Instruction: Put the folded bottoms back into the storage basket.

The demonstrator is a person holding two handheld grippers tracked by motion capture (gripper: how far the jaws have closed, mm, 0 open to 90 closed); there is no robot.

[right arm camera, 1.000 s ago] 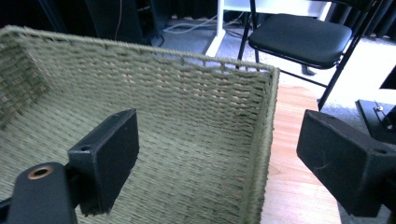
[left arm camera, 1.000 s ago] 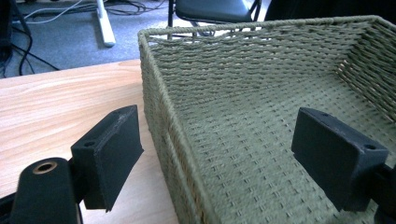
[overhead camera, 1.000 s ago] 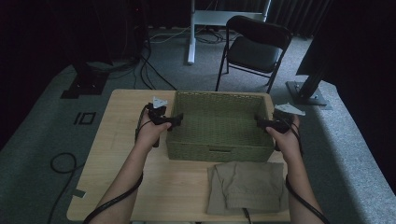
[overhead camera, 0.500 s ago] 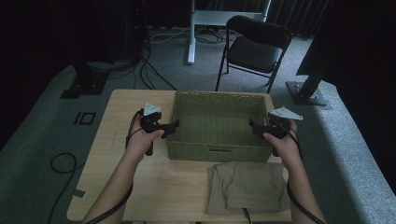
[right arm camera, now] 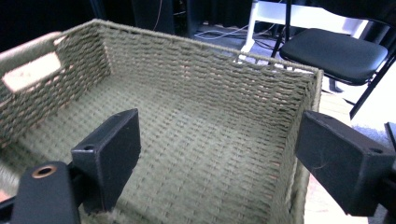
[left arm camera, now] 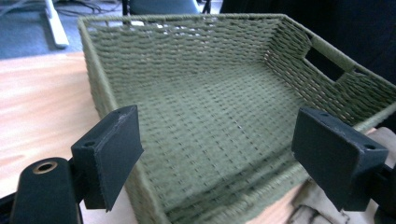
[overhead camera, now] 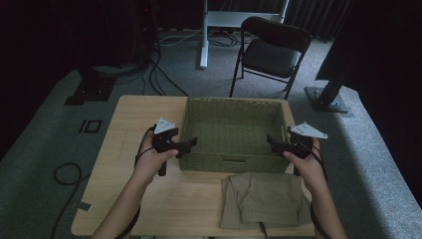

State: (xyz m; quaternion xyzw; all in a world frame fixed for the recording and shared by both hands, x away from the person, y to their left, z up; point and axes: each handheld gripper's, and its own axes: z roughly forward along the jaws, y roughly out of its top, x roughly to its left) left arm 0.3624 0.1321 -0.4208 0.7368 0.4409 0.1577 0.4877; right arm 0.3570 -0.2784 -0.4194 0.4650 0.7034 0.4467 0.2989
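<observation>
Hand-held grippers (overhead camera: 191,143) nearer, flanking basket (overhead camera: 232,164)

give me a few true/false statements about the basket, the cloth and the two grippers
1. The green woven basket has nothing inside it. True.
2. The folded khaki cloth lies in the basket. False: it lies on the wooden table, in front of the basket's near wall.
3. The left gripper is open, its jaws set either side of the basket's wall. True, as the left gripper view shows.
4. The right gripper is shut on the cloth. False: it is open at the basket's right wall, apart from the cloth.
5. A black folding chair stands on the floor beyond the table. True.
</observation>
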